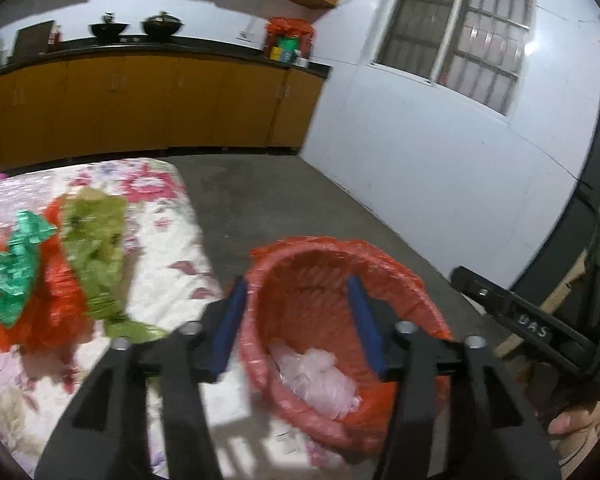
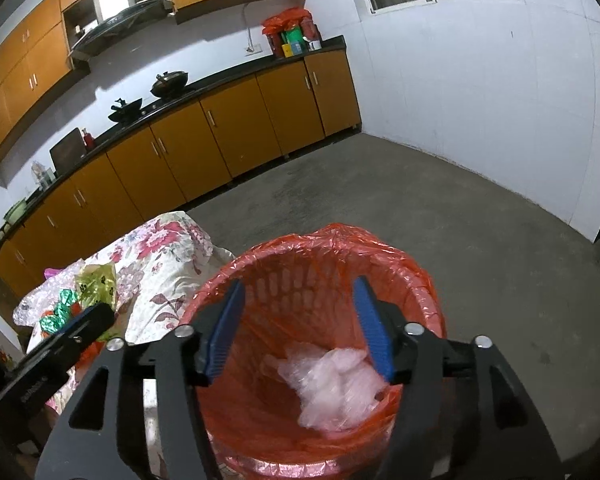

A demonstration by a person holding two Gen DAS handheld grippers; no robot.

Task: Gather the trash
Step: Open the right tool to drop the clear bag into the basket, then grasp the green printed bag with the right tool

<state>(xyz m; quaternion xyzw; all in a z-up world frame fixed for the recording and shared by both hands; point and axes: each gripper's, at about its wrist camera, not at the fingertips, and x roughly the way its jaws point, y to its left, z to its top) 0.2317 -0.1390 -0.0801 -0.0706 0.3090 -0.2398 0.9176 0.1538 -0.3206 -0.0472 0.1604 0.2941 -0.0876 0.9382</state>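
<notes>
Both grippers—left (image 1: 300, 320), right (image 2: 300, 328)—gape above binned clear plastic (image 2: 336, 384).

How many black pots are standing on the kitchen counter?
2: one pot on the counter, another pot to its left. More may be hidden.

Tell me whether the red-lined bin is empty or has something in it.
Not empty. The bin holds crumpled clear plastic at the bottom, but is mostly unfilled; its basket walls show through the liner above.
</notes>
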